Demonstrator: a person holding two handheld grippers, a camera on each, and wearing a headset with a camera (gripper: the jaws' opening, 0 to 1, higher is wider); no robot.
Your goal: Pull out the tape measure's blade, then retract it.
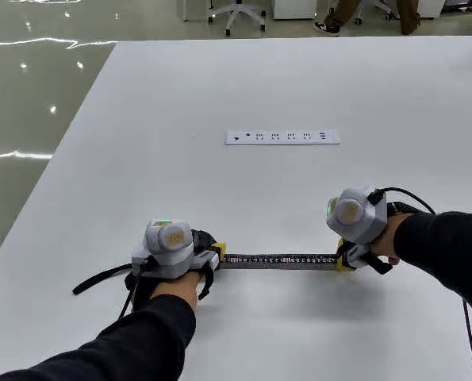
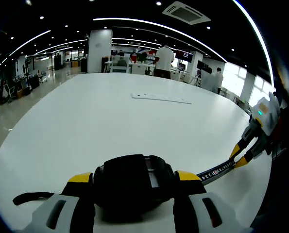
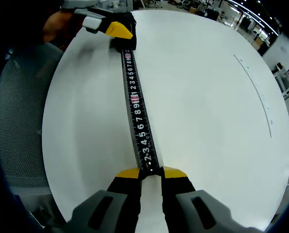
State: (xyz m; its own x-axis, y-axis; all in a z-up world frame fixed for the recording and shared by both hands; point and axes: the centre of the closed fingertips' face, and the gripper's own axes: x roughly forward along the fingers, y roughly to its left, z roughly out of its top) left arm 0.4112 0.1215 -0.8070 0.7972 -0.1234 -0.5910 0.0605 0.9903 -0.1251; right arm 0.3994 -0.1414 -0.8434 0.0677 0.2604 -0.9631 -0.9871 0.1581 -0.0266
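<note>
A black tape measure case (image 2: 133, 185) sits clamped between the yellow-tipped jaws of my left gripper (image 2: 134, 177), low on the white table (image 1: 243, 95). From the case its dark numbered blade (image 3: 138, 116) runs out flat along the table (image 3: 212, 97) to my right gripper (image 3: 151, 172), which is shut on the blade's end. In the head view the blade (image 1: 279, 259) spans between the left gripper (image 1: 214, 255) and the right gripper (image 1: 344, 260). A black wrist strap (image 1: 97, 279) trails left from the case.
A white power strip (image 1: 282, 137) lies flat in the middle of the table (image 2: 110, 111), beyond the grippers. The table's left edge drops to a glossy floor (image 1: 29, 103). Office chairs and people stand past the far edge.
</note>
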